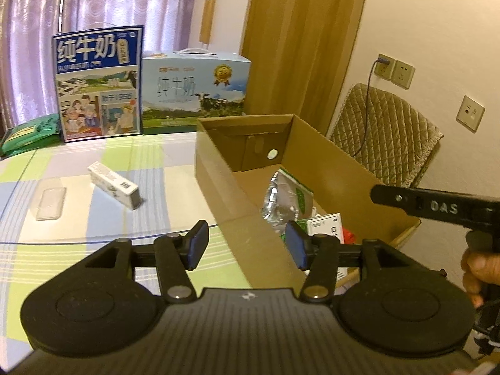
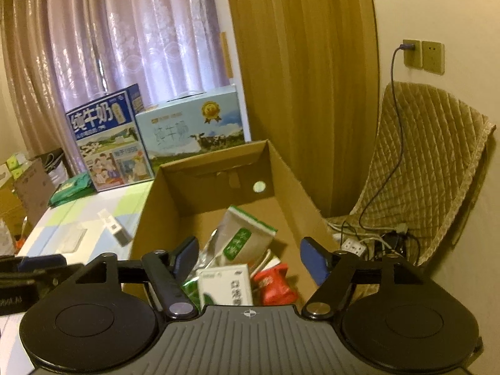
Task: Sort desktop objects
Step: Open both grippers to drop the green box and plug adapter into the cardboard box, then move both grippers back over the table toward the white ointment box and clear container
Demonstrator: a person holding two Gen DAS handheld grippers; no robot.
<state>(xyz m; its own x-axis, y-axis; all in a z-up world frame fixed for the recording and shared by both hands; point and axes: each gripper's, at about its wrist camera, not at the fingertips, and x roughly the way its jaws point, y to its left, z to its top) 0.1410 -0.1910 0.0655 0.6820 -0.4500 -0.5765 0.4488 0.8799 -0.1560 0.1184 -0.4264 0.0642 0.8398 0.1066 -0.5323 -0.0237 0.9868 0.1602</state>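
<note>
Brown cardboard makes the big open box (image 1: pixel 315 153), and it is the landmark here. It sits on the tabletop (image 1: pixel 103 218), which wears a checked cloth of green, blue and white under a clear sheet.

Inside the box lie things that look already sorted: a silver pouch with a green label (image 2: pixel 240 240), a small white box with green print (image 2: pixel 225 284) and a red packet (image 2: pixel 275 284). They lie in a loose heap, I think because they were just dropped in.

Left of the box, still out on the cloth, lie a small white carton (image 1: pixel 114 184) and, further left, a clear plastic case (image 1: pixel 50 200). These two seem to be what is left to sort.

The left gripper (image 1: pixel 247 243) hangs over the near left corner of the box, its jaws apart and holding nothing. The right gripper (image 2: pixel 250 259) hangs over the near end of the box, its jaws also wide apart and empty, likely free to fetch the next thing.

Behind the box stand two milk cases, a dark blue one (image 1: pixel 98 84) and a light blue one (image 1: pixel 195 90). Past them hangs a pale purple curtain (image 1: pixel 93 0). Right of the box a quilted chair cover (image 2: pixel 431 162) leans by the wall.
</note>
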